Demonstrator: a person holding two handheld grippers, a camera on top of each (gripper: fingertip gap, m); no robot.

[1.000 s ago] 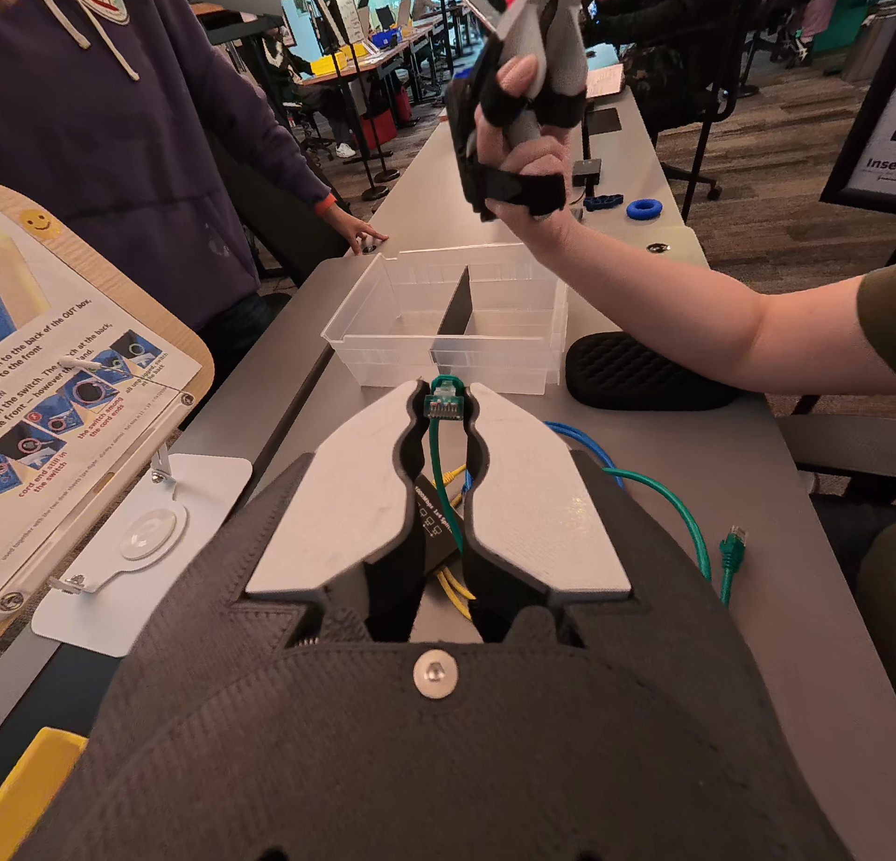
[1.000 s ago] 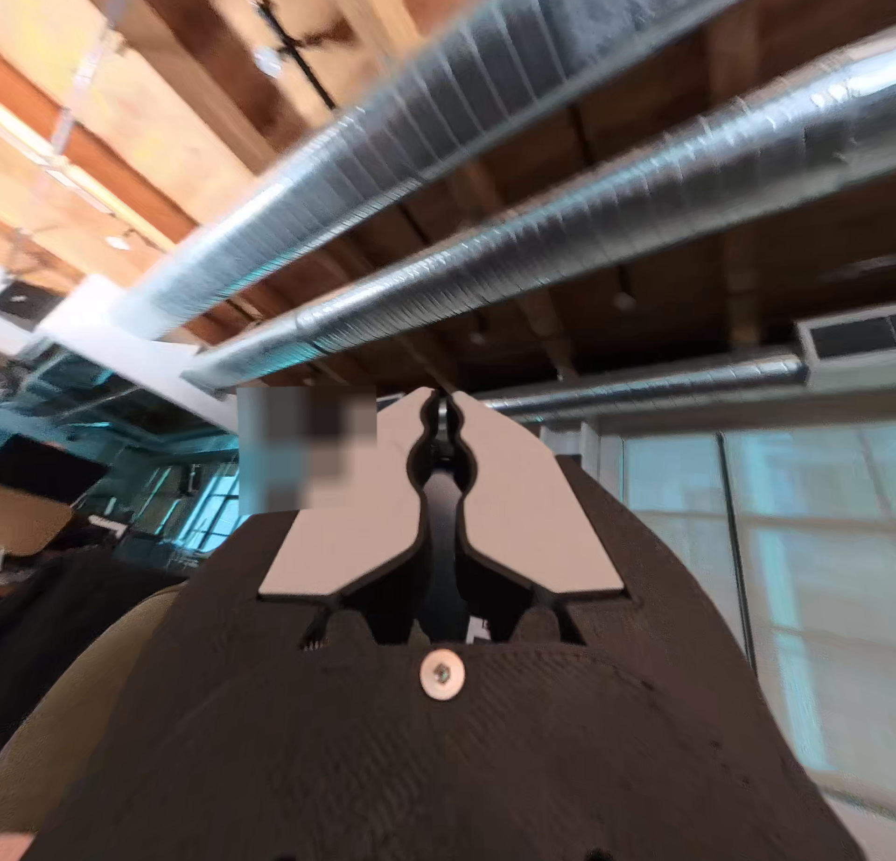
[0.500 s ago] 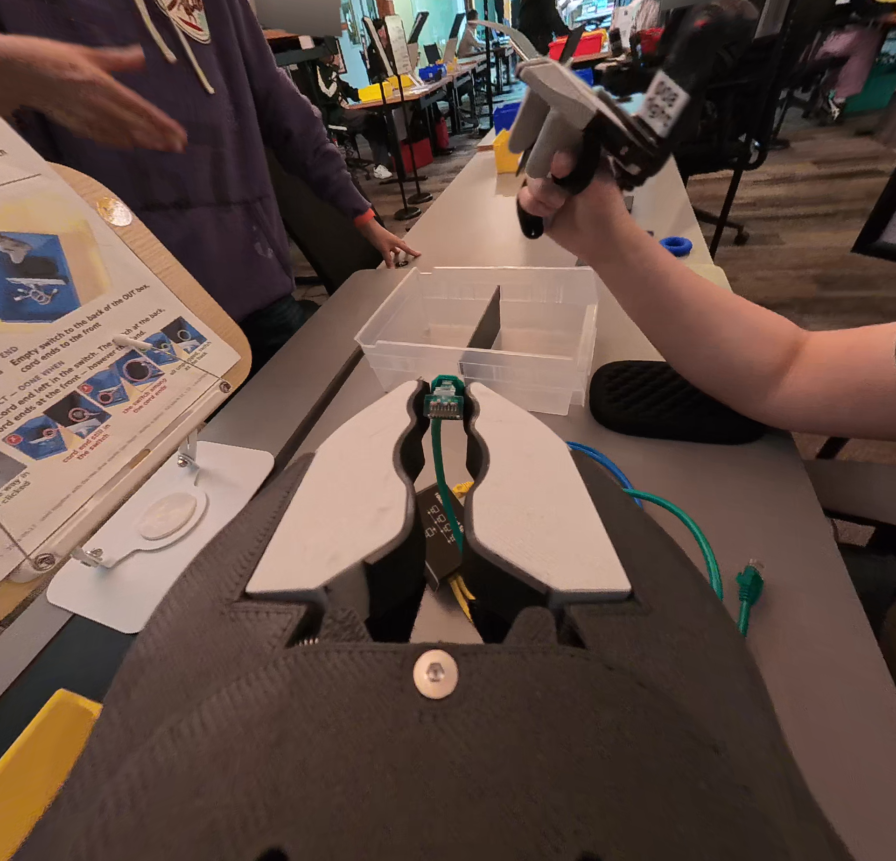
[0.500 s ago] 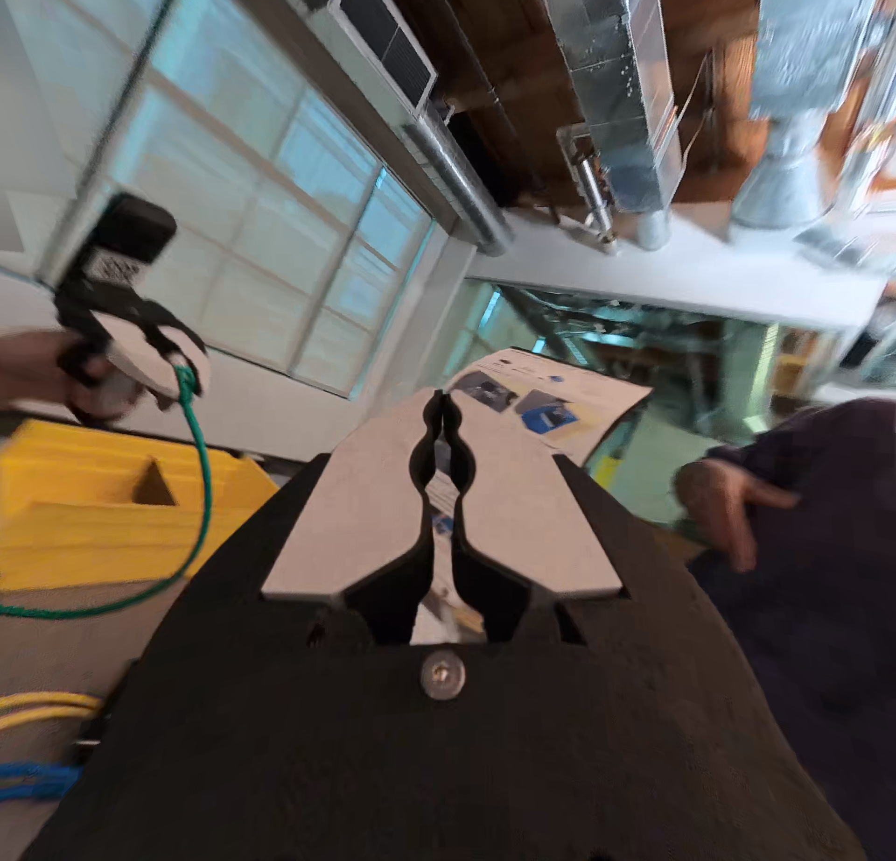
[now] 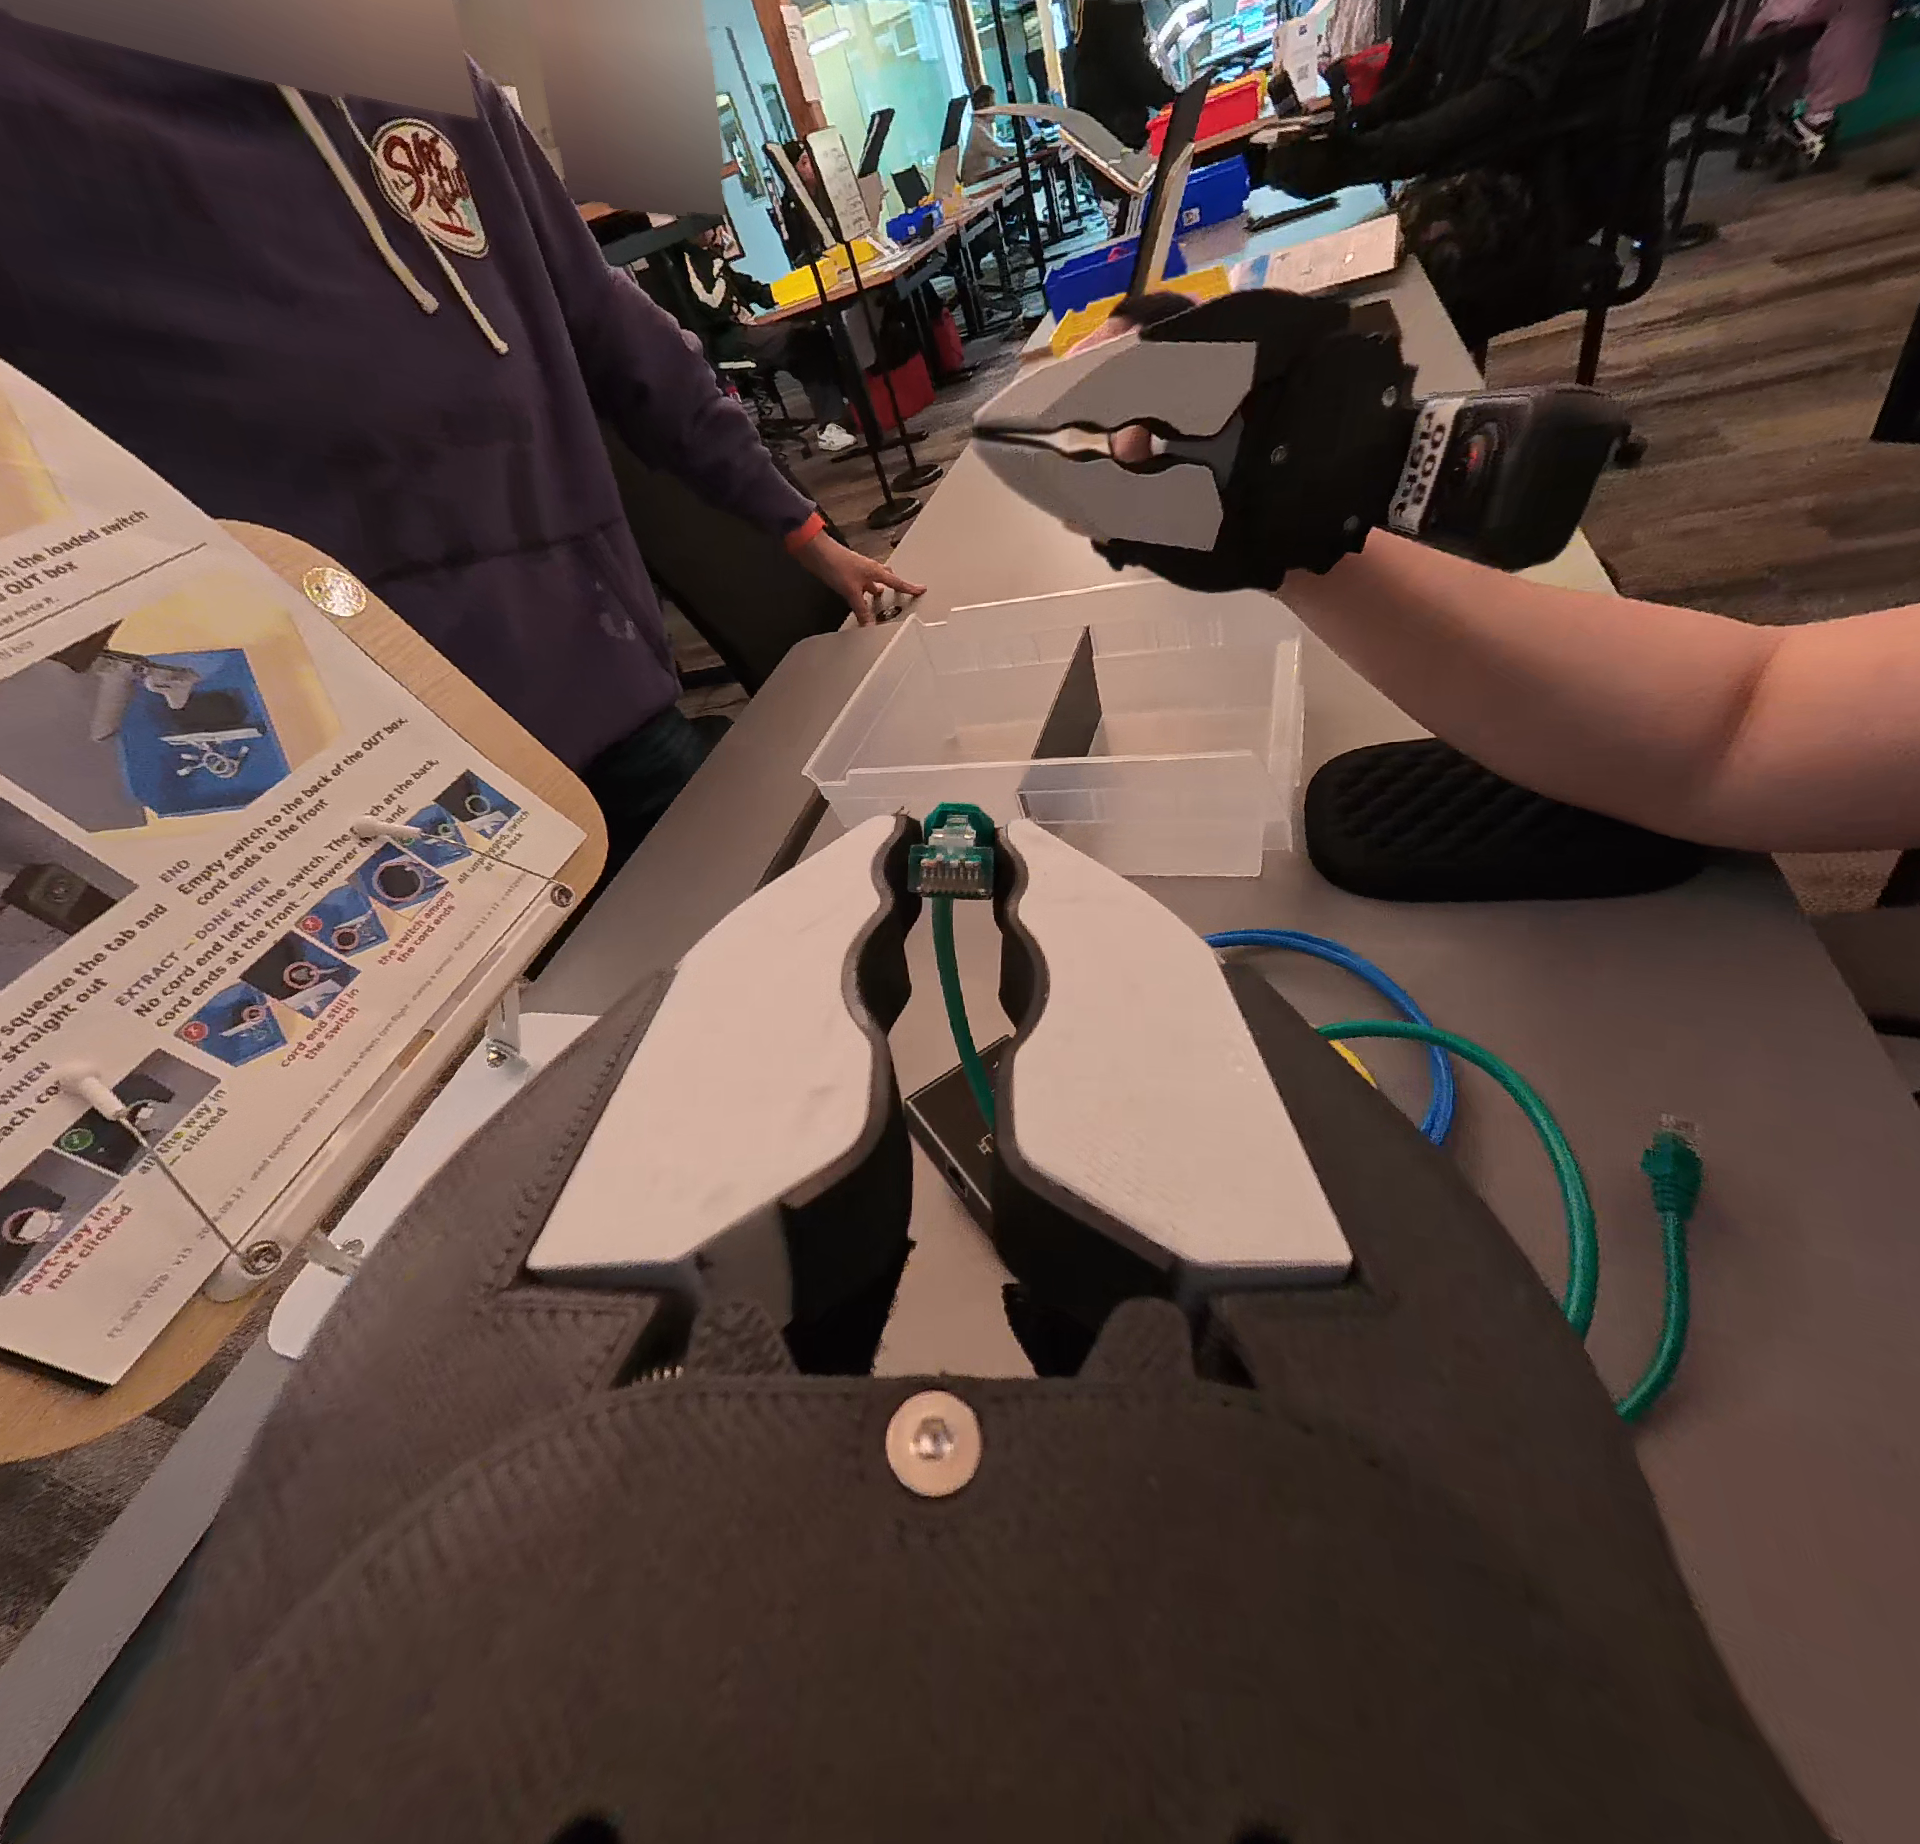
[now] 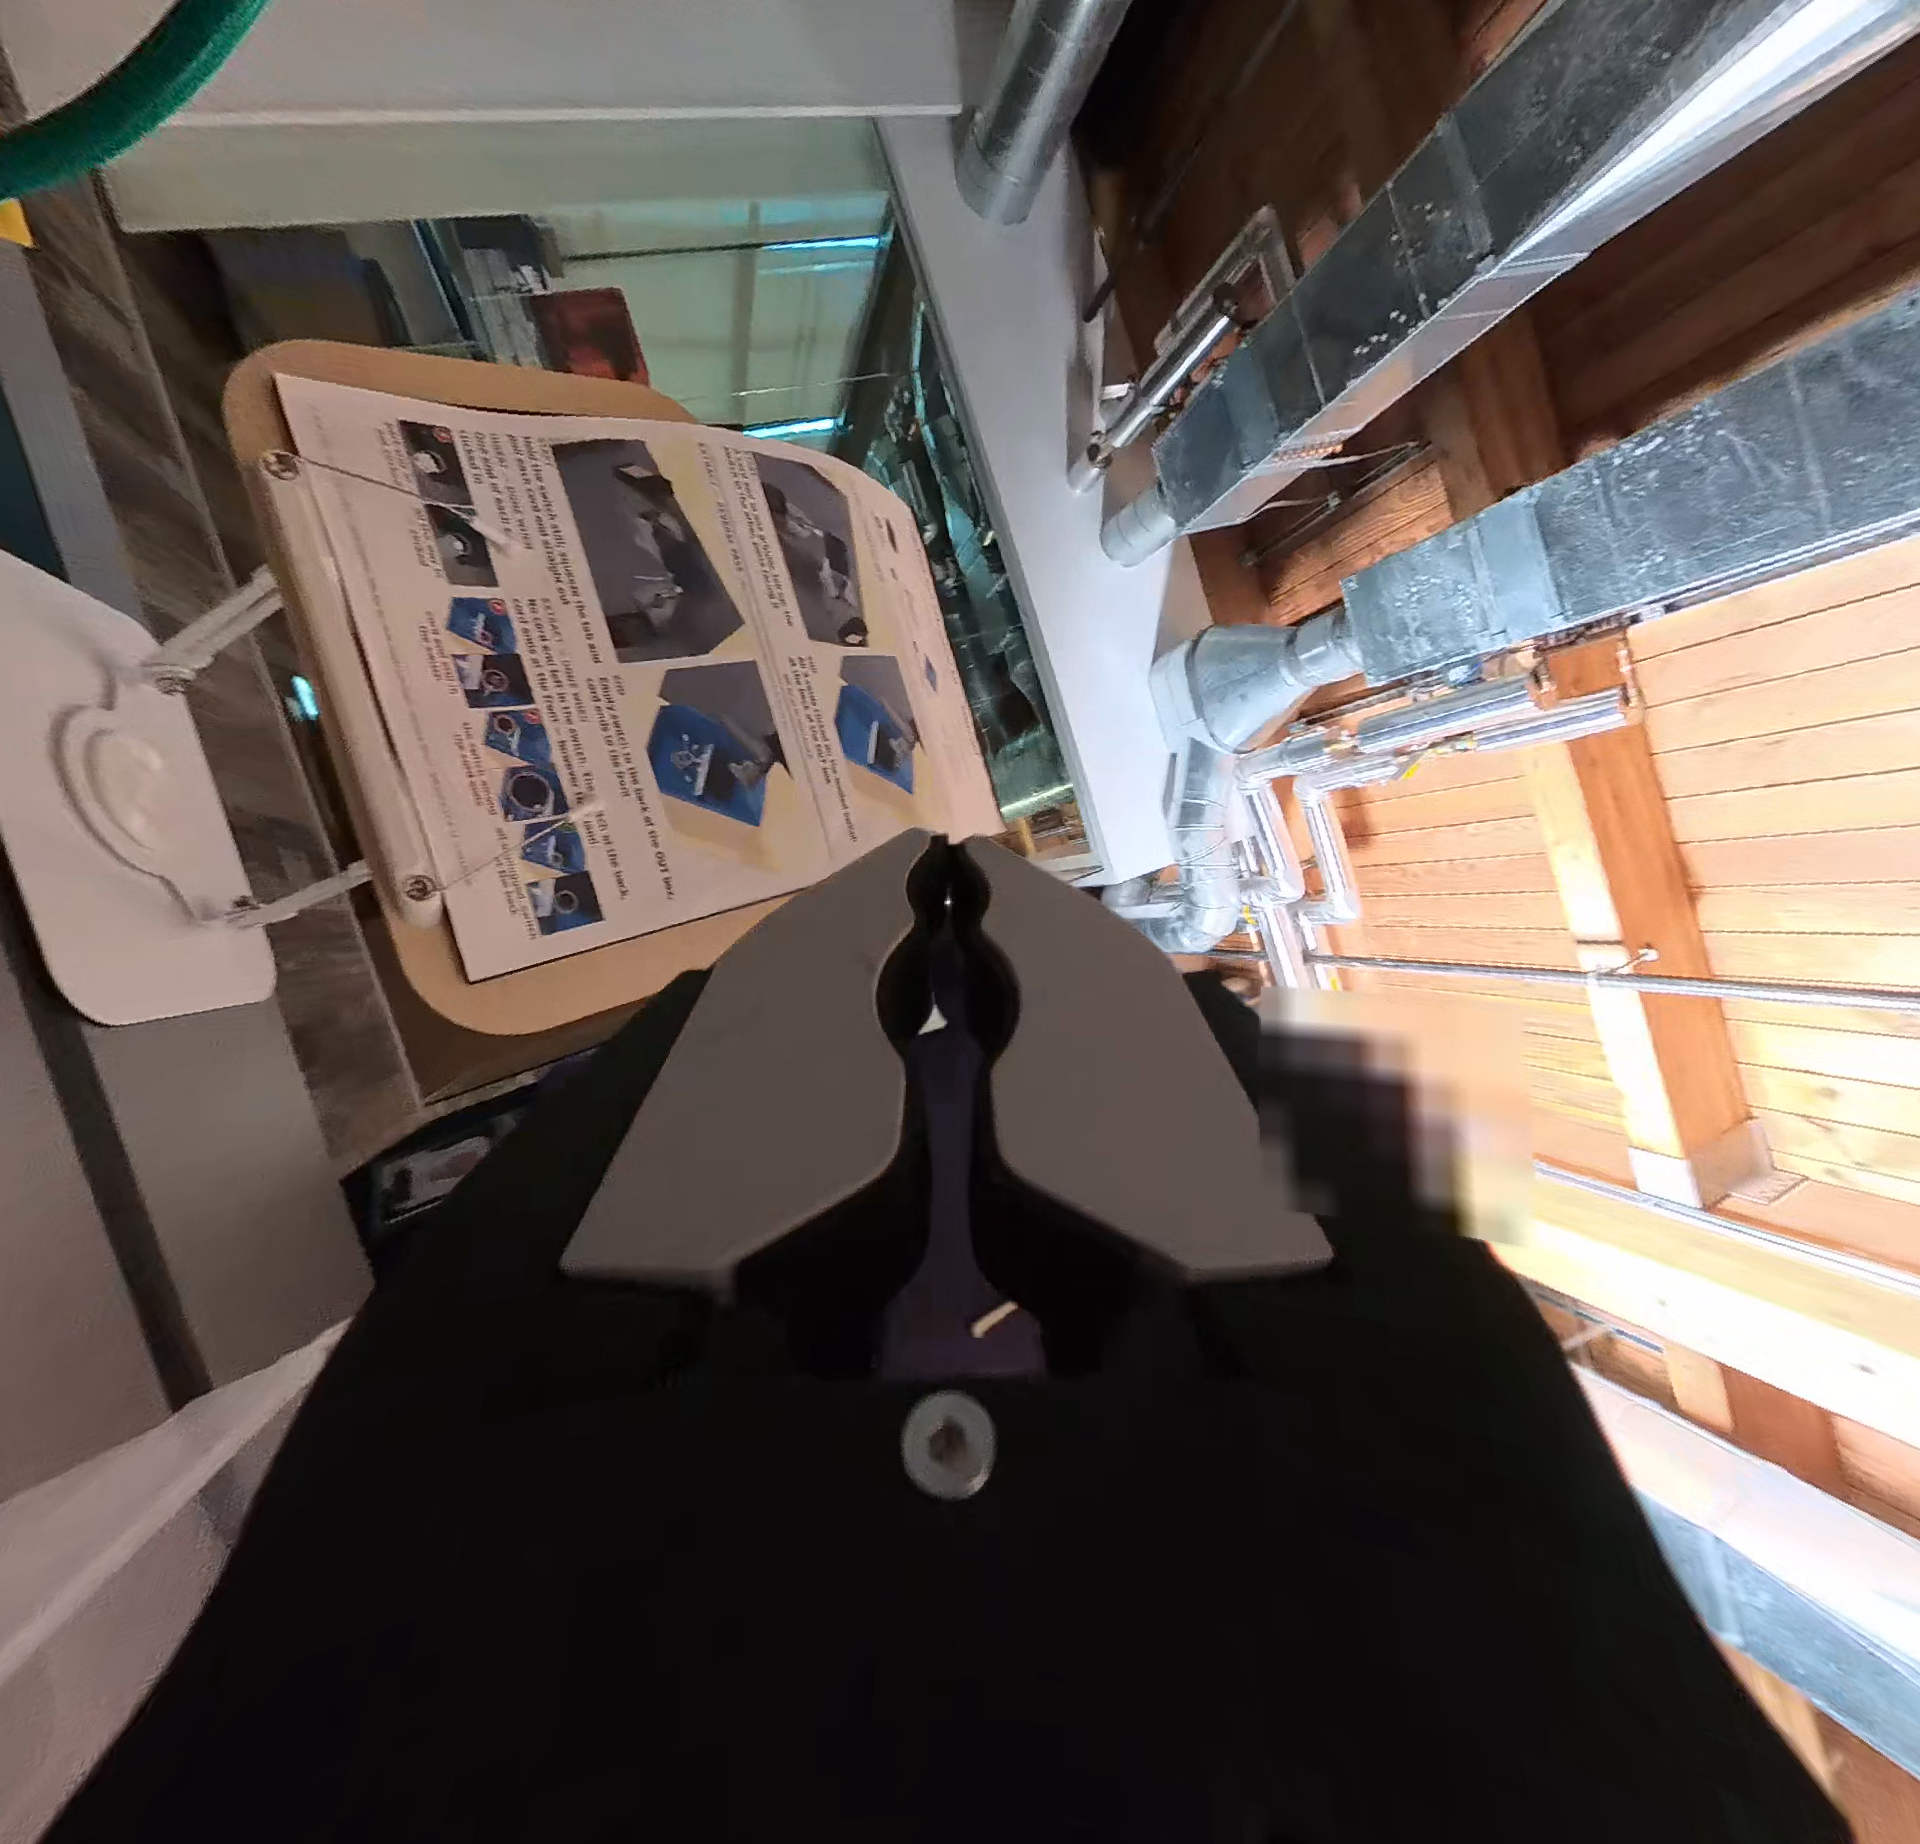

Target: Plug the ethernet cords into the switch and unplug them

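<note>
1. A grey table point(image 5: 1558, 963) runs from near to far; a person in a purple hoodie point(image 5: 312, 392) stands at its left edge with a hand resting on the table.
2. An instruction sheet on a wooden board point(image 5: 260, 911) stands tilted at the left, on a white base.
3. A clear plastic bin point(image 5: 1143, 714) with a dark divider sits at the far side, and a black wrist pad point(image 5: 1475, 828) lies just right of it.
4. The right gripper point(image 5: 997, 433) is held in the air above the bin, turned sideways and pointing left — its fingers are together with nothing between them.
5. The left gripper point(image 5: 951, 859) is clamped on the plug of the green ethernet cord point(image 5: 1558, 1150). The cord drops between the fingers, loops over the table to the right, and its other plug lies loose there.
6. A blue cord point(image 5: 1382, 984) curves beside the green one.
7. The black switch point(image 5: 961, 1119) lies on the table below the left gripper — only a corner shows between the fingers.
</note>
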